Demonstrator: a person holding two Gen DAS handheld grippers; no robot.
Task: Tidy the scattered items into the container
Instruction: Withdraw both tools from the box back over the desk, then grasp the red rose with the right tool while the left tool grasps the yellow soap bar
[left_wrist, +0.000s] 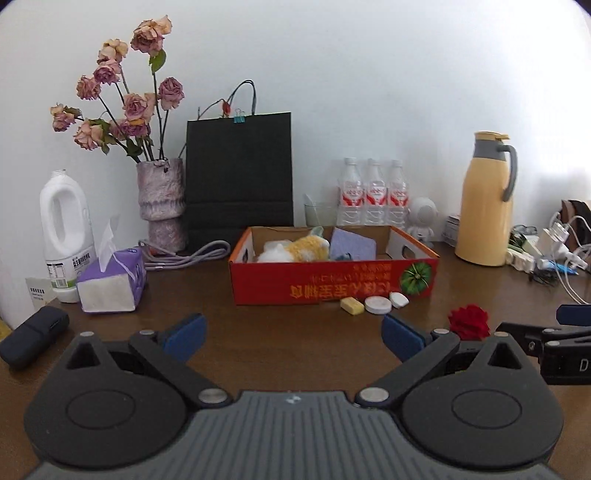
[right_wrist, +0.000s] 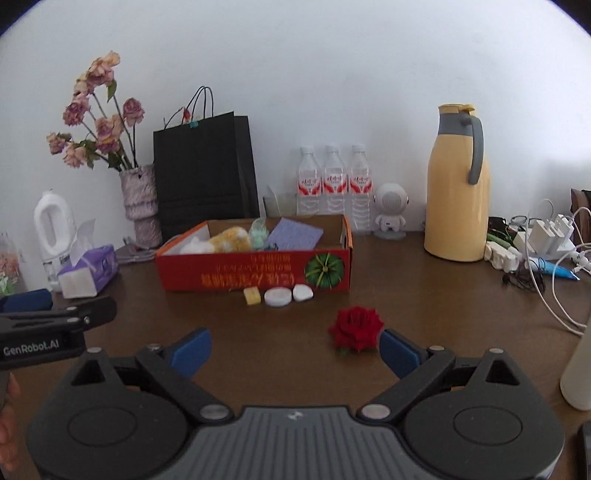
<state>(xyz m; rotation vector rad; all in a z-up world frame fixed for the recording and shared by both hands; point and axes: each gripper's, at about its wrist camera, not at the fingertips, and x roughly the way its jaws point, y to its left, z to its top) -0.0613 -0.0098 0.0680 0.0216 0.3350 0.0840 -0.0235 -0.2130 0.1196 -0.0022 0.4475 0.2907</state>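
A red cardboard box (left_wrist: 325, 282) (right_wrist: 236, 273) stands mid-table with a yellow and white plush toy (left_wrist: 295, 249) (right_wrist: 229, 240) and a purple pad (left_wrist: 351, 245) (right_wrist: 295, 232) inside. In front of it lie a yellow block (left_wrist: 351, 306) (right_wrist: 252, 295), a round white disc (left_wrist: 377, 305) (right_wrist: 277, 297) and a white pebble-like piece (left_wrist: 399, 299) (right_wrist: 303, 292). A red rose head (left_wrist: 469, 322) (right_wrist: 355, 328) lies nearer. My left gripper (left_wrist: 293, 338) is open and holds nothing. My right gripper (right_wrist: 295, 350) is open, the rose just ahead of its right finger.
At the back stand a vase of dried roses (left_wrist: 160, 199), a black paper bag (left_wrist: 240, 177), three water bottles (left_wrist: 373, 192), a yellow jug (left_wrist: 484, 199) and a white milk bottle (left_wrist: 64, 229). A tissue pack (left_wrist: 110, 280) sits left; chargers and cables (right_wrist: 546, 240) lie right.
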